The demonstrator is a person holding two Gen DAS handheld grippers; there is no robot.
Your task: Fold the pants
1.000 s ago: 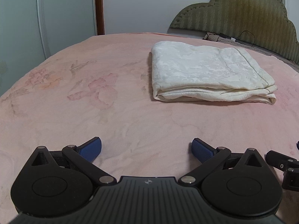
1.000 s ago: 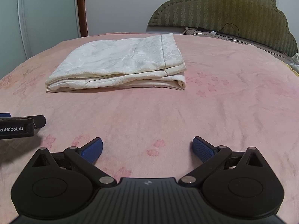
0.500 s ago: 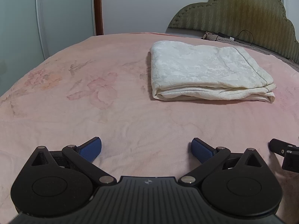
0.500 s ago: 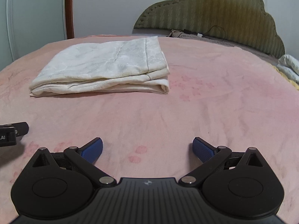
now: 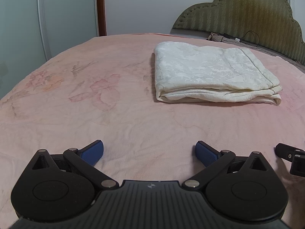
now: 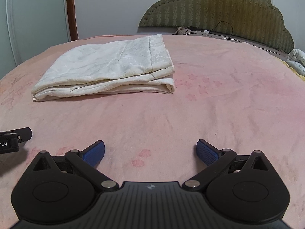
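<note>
The cream-white pants (image 5: 213, 76) lie folded into a flat rectangular stack on the pink bed; they also show in the right wrist view (image 6: 112, 70). My left gripper (image 5: 149, 151) is open and empty, low over the blanket, well short of the pants. My right gripper (image 6: 150, 151) is open and empty too, also short of the stack, which lies ahead to its left. Part of the right gripper (image 5: 291, 156) shows at the left view's right edge, and part of the left gripper (image 6: 13, 139) at the right view's left edge.
A pink floral blanket (image 5: 95, 95) covers the bed. An olive padded headboard (image 6: 219, 9) with a cable and a small cloth stands at the far side. A white wardrobe (image 5: 47, 19) stands far left. Bedding (image 6: 297, 59) lies at the right edge.
Both grippers have shifted a little, so the pants sit slightly differently in each view. Both stay open and empty. The pants have not moved.
</note>
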